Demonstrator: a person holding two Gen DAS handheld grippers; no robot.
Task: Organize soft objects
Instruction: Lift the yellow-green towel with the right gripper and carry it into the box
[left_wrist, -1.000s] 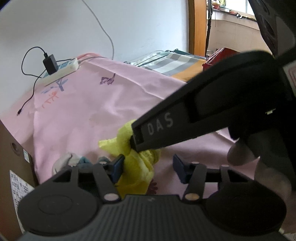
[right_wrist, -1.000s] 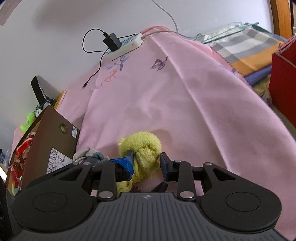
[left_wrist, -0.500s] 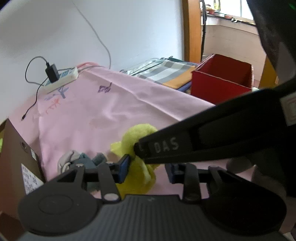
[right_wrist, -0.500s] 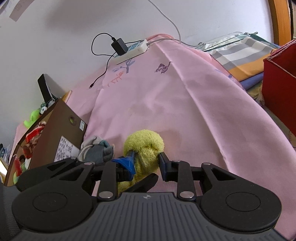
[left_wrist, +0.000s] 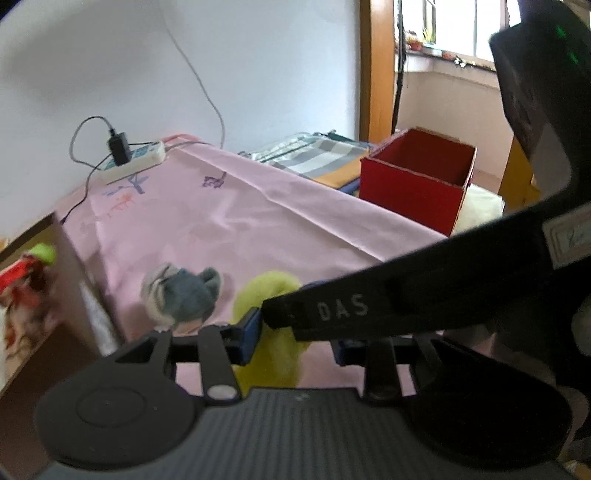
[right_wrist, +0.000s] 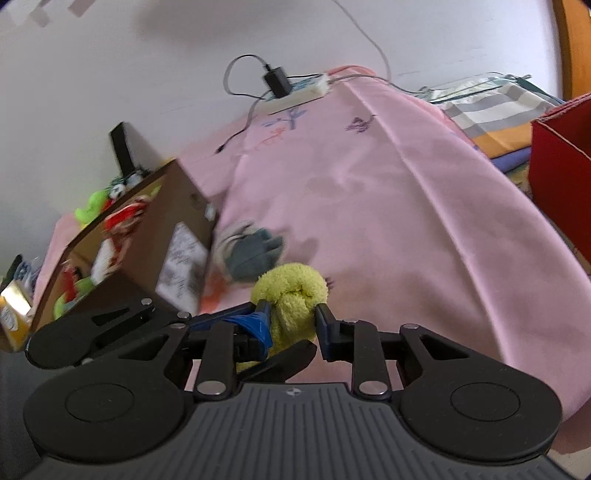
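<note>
Yellow towel bundle (right_wrist: 291, 306): a knotted fluffy wad, at 6 o'clock in both wrist views, over the near part of the pink sheet (right_wrist: 388, 206); both claws have hold of it.
Right claw (right_wrist: 291, 320): jaws closing, a pad on each side of the knot and squeezing it.
Left claw (left_wrist: 293, 336): clamped on the lower tail of the same towel; its right pad is partly hidden behind the right tool's black arm, which crosses from 3 o'clock.
Grey sock ball (left_wrist: 181, 295): lies on the sheet at about 10 o'clock of the towel, apart from it.
Brown cardboard box (right_wrist: 147, 236): at 9 o'clock, open, bright soft toys inside.
Red box (left_wrist: 417, 181): at 2 o'clock, well apart, open top; nothing shows inside from here.
Step in hand: probably carrying the bundle to a box; which one cannot be told.
Doing it well: keep both grips firm so the knot does not slip loose, move the hands together so the towel is not stretched, lift clear of the sock ball.
</note>
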